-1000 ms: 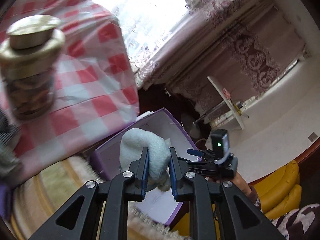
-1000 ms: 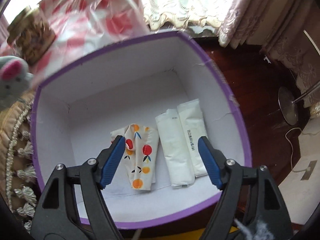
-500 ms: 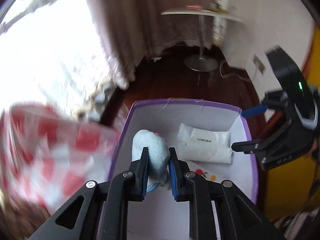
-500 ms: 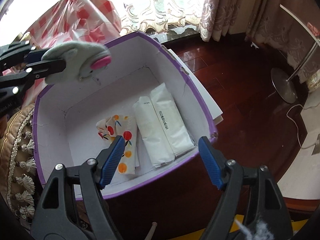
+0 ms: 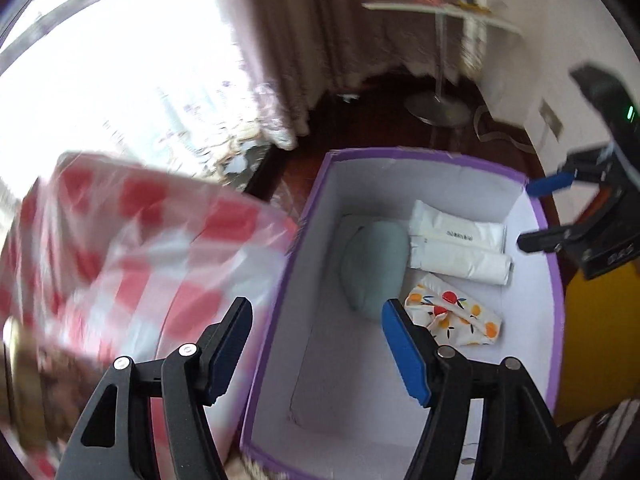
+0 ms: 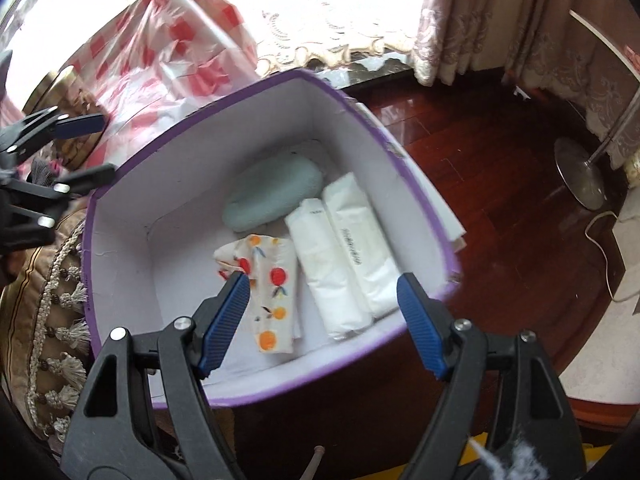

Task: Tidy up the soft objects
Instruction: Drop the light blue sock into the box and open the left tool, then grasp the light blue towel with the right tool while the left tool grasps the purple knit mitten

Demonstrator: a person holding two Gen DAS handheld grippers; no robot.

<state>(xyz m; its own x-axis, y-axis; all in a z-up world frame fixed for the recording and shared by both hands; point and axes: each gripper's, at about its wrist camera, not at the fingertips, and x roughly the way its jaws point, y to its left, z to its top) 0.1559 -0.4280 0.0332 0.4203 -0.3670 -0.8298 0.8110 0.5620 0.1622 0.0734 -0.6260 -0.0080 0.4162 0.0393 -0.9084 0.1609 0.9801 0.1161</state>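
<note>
A purple-rimmed white box holds a pale blue-green plush toy, two white soft packs and a fruit-print cloth. The plush lies on the box floor by the far wall. My left gripper hangs over the box's left wall, its jaws opening with nothing between them. My right gripper stands open above the cloth and the packs, holding nothing. The left gripper shows at the left edge of the right wrist view.
A red-and-white checked plastic cover lies left of the box, with a gold-lidded jar on it. A tasselled cushion sits beside the box. Dark wood floor, a stand's round base and curtains lie beyond.
My left gripper carried the plush over the box, opened and let it go; the plush now lies in the box. The right gripper drew back toward the box's near rim, then held still.
</note>
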